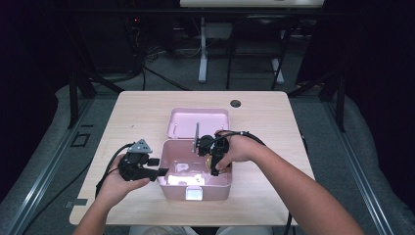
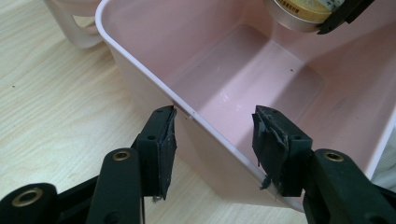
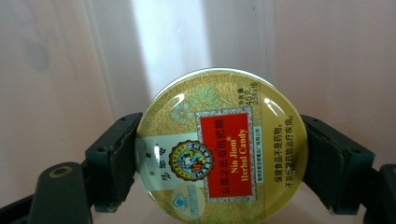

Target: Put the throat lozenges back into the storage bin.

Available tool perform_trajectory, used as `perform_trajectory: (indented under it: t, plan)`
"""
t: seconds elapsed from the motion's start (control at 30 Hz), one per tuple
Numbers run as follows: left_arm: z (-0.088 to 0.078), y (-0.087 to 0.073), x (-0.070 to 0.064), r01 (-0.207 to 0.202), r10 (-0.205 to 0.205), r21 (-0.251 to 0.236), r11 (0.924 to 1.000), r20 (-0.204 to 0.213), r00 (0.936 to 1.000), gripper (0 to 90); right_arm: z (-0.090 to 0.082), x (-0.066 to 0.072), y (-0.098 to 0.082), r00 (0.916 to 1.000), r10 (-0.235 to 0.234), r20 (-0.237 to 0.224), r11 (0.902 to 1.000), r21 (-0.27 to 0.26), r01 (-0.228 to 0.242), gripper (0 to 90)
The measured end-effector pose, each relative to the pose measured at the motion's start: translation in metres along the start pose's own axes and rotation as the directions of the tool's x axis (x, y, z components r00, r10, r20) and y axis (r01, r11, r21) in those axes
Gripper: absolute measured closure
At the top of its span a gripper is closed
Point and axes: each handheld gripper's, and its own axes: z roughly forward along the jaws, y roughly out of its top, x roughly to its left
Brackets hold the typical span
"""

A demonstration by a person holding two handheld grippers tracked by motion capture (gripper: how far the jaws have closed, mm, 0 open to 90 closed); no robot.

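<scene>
Right fingers (image 3: 327, 163) clamp my round candy tin (image 3: 222, 147) by its rim, inside the open pink box (image 1: 222, 188). Left gripper (image 2: 212, 140) gapes wide, straddling the box's near wall, unpinched.

The round yellow-and-red candy tin (image 3: 222, 149) is cut off by the frame's bottom edge; its smallest print is unreadable.

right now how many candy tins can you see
1: the candy tin is clamped in the right gripper, held over the open pink box. Nothing else shows on the box floor.
</scene>
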Motion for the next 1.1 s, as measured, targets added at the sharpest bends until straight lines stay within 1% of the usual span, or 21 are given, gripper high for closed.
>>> perform_trajectory:
  t: [0.23,0.27,0.3,0.37,0.47,0.57,0.63,0.67,0.83,1.1]
  plan:
    - [0.001,0.000,0.000,0.003,-0.003,0.000,1.0000,-0.001,1.0000,48.7,0.007,0.000,0.001,0.9998,-0.019,-0.001,0.9997,0.015,0.019,19.8]
    - [0.001,0.000,0.000,0.003,-0.003,-0.001,1.0000,-0.001,1.0000,48.7,0.008,0.000,0.002,0.9995,-0.032,0.000,0.9993,0.019,0.032,19.8]
    - [0.001,0.000,0.000,0.003,-0.003,-0.001,1.0000,-0.001,1.0000,48.7,0.008,0.000,0.002,0.9995,-0.032,0.000,0.9993,0.019,0.032,19.8]
    - [0.001,0.000,0.000,0.003,-0.003,0.000,1.0000,-0.002,1.0000,48.7,0.011,-0.001,0.003,0.9989,-0.048,0.001,0.9987,0.018,0.048,19.8]
    - [0.001,0.000,0.000,0.004,-0.004,0.000,1.0000,0.000,1.0000,48.6,0.013,-0.001,0.003,0.9987,-0.051,-0.005,0.9985,0.021,0.051,19.8]
    - [0.000,0.000,0.000,0.004,-0.004,0.005,1.0000,0.005,1.0000,48.6,0.017,-0.001,0.002,0.9988,-0.045,-0.020,0.9988,0.018,0.046,19.8]
    - [0.000,0.000,0.000,0.005,-0.005,0.005,1.0000,0.005,1.0000,48.6,0.019,-0.001,0.002,0.9984,-0.053,-0.022,0.9982,0.029,0.053,19.8]
    - [0.001,0.000,0.000,0.005,-0.005,0.005,1.0000,0.006,1.0000,48.6,0.020,-0.001,0.002,0.9983,-0.053,-0.025,0.9984,0.020,0.053,19.8]
    - [0.001,0.000,0.000,0.004,-0.004,0.006,1.0000,0.005,1.0000,48.5,0.022,-0.001,0.002,0.9980,-0.056,-0.029,0.9982,0.017,0.057,19.8]
    - [0.001,0.000,0.000,0.005,-0.005,0.006,1.0000,0.004,1.0000,48.5,0.026,0.000,0.001,0.9967,-0.076,-0.028,0.9969,0.015,0.077,19.8]
